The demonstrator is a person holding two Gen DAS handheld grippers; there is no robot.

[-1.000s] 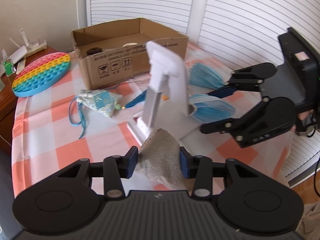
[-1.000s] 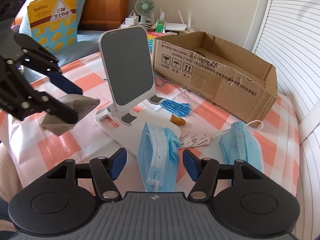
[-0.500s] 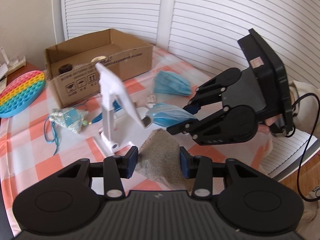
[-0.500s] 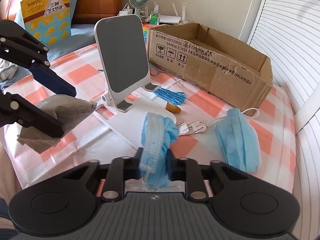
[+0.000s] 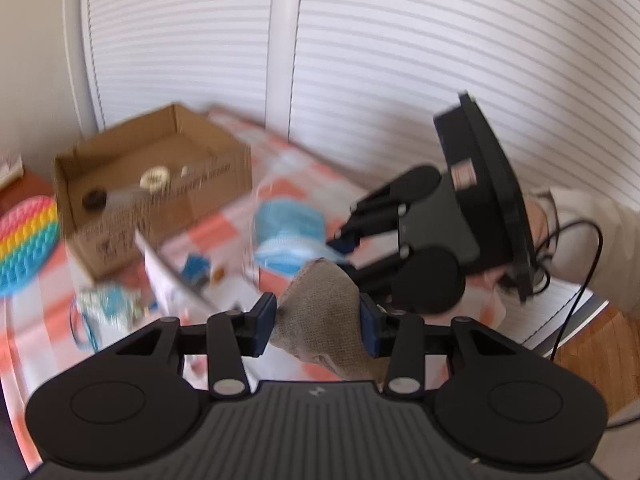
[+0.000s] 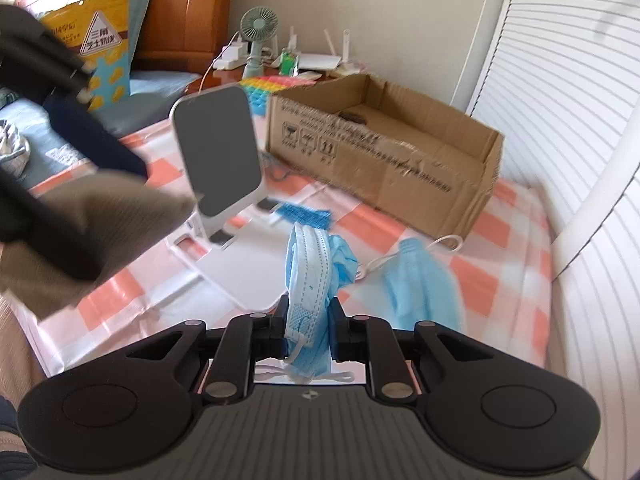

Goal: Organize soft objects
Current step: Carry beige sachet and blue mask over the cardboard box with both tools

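Observation:
My left gripper is shut on a grey-brown burlap pouch, which it holds in the air above the checked tablecloth. In the right wrist view this pouch shows blurred at the left. My right gripper is shut on a folded blue face mask, which stands up between its pads. A second blue mask lies flat on the cloth to the right. The open cardboard box stands behind them, with small items inside.
A white phone stand stands left of the box, with a blue tassel at its foot. A rainbow pop toy and a glittery sachet lie at the left. White shutter doors close off the right side.
The right gripper's jaws closed on the blue mask and raised it off the cloth. The left gripper rose and swung right with the pouch still in it.

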